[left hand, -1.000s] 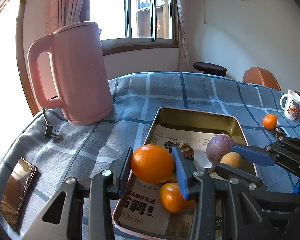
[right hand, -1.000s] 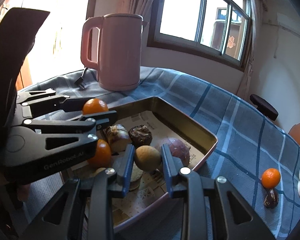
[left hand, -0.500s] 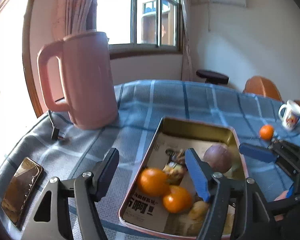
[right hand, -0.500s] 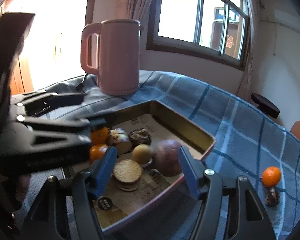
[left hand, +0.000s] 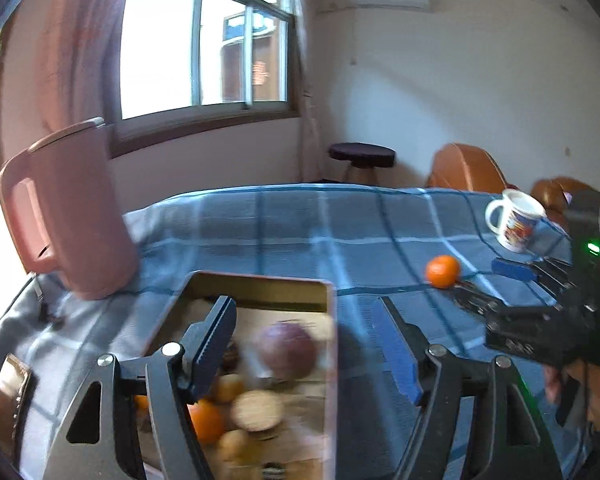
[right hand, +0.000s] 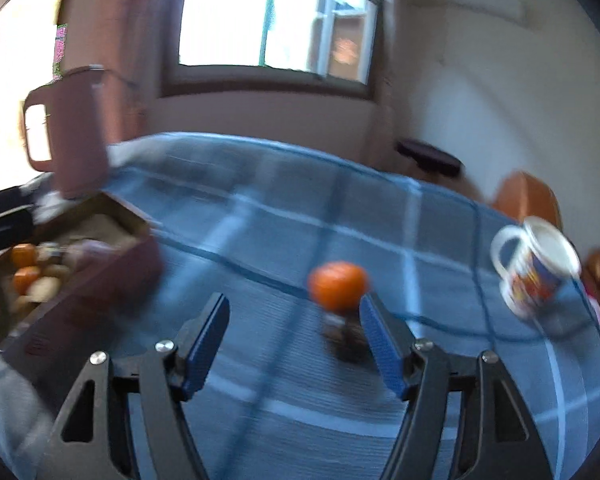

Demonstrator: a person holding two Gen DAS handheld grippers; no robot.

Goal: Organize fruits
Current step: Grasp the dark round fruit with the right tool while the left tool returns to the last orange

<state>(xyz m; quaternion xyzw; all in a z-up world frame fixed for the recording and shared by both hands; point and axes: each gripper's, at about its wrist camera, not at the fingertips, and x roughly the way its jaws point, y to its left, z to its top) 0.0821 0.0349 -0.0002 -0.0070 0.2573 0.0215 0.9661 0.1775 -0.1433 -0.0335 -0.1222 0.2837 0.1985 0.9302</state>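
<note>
Across the whole lower half of both views, a blue plaid tablecloth (left hand: 300,236) is spreading over the table. At the left edge of the left wrist view a pink electric kettle (left hand: 64,208) is standing upright on the cloth, just behind the near left corner of a metal tray (left hand: 260,286). That tray is lying in the lower centre of the same view and is holding the sorted fruit on newspaper: a purple passion fruit (left hand: 286,350), a tangerine (left hand: 206,420) partly hidden by a finger, some pale round fruits and a flat round biscuit-like piece, all blurred. In the right wrist view the tray is sitting at the left edge of the frame.

At the right of the left wrist view a printed white mug (left hand: 514,220) is standing upright near the far side of the table. Between it and the tray, a loose tangerine (right hand: 338,286) is resting on the cloth, and a small dark fruit (right hand: 346,338), too blurred to name, is lying just in front of it.

The left gripper (left hand: 304,344) is hanging over the tray's right part with its jaws wide, having just been opening, and nothing is between them. The right gripper (right hand: 294,342) is standing wide too, jaws having just been opening, gripping nothing; the loose tangerine and the dark fruit are showing just inside its right finger.
</note>
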